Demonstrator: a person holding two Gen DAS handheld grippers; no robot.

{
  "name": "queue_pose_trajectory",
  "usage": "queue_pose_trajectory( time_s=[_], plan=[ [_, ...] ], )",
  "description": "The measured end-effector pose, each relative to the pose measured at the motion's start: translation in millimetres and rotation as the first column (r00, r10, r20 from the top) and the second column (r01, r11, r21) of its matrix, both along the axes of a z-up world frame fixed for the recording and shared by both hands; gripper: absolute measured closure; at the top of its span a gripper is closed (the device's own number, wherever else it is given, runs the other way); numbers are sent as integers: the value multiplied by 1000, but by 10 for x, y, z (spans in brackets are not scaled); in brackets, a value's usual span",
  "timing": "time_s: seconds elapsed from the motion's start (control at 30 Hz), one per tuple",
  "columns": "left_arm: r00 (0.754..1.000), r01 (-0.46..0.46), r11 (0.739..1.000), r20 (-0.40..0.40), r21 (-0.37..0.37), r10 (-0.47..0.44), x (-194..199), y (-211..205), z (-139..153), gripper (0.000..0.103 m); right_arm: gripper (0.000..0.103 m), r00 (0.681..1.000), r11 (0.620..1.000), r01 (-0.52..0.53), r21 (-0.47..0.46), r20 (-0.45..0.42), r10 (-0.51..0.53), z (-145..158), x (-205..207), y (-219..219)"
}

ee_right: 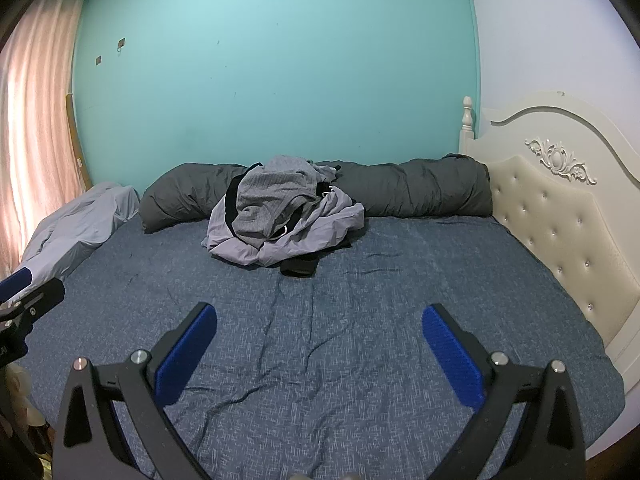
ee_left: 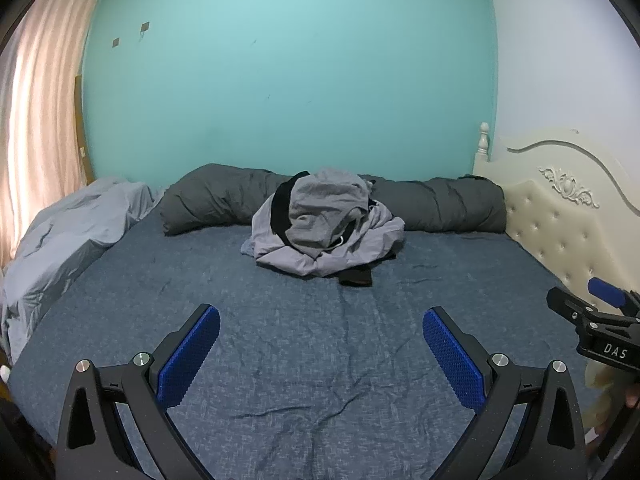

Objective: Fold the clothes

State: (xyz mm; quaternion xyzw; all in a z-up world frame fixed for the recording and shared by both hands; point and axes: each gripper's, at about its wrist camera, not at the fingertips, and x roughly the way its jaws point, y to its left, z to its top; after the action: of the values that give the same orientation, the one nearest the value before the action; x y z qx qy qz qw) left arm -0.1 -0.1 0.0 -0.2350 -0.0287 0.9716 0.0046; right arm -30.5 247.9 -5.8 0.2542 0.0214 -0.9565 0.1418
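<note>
**Two empty grippers face a heap of unfolded clothes on a bed**

Two wrist cameras look across a bed covered in a blue speckled bedsheet (ee_left: 320, 360). In the near foreground of the left view, the left gripper (ee_left: 321, 326) stands spread as wide as it goes, its blue textured pads well apart, with only bare sheet between them. The right gripper (ee_right: 319, 326) looks the same in its own view: fully spread and holding nothing. Each gripper also shows at the edge of the other's view, so they sit side by side near the front edge of the bed, both angled slightly downward toward the mattress.

The pile of clothes (ee_left: 326, 226) lies well beyond both grippers, toward the far side of the bed. A ribbed grey garment sits on top, a pale lilac one spreads beneath it, and black fabric pokes out at the front. The heap rests against a rolled dark grey duvet (ee_left: 440, 204) that runs along a turquoise wall. A light blue blanket (ee_left: 68, 236) is bunched at the left, and a cream tufted headboard (ee_right: 560, 216) stands on the right.

The wide, empty stance suggests folding has not begun, and the broad clear sheet in front is likely the working space.
</note>
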Motion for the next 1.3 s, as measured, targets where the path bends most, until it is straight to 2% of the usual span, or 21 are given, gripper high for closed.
queue_pose_trajectory(
  time_s=[0.37, 1.3],
  plan=[
    [1000, -6, 1000, 5, -19, 6, -44, 69, -21, 0, 0, 1000, 1000, 2, -6, -2, -2, 15, 11, 29],
    [1000, -4, 1000, -1, -12, 4, -27, 59, -28, 0, 0, 1000, 1000, -12, -2, 3, 12, 13, -9, 15]
  ],
)
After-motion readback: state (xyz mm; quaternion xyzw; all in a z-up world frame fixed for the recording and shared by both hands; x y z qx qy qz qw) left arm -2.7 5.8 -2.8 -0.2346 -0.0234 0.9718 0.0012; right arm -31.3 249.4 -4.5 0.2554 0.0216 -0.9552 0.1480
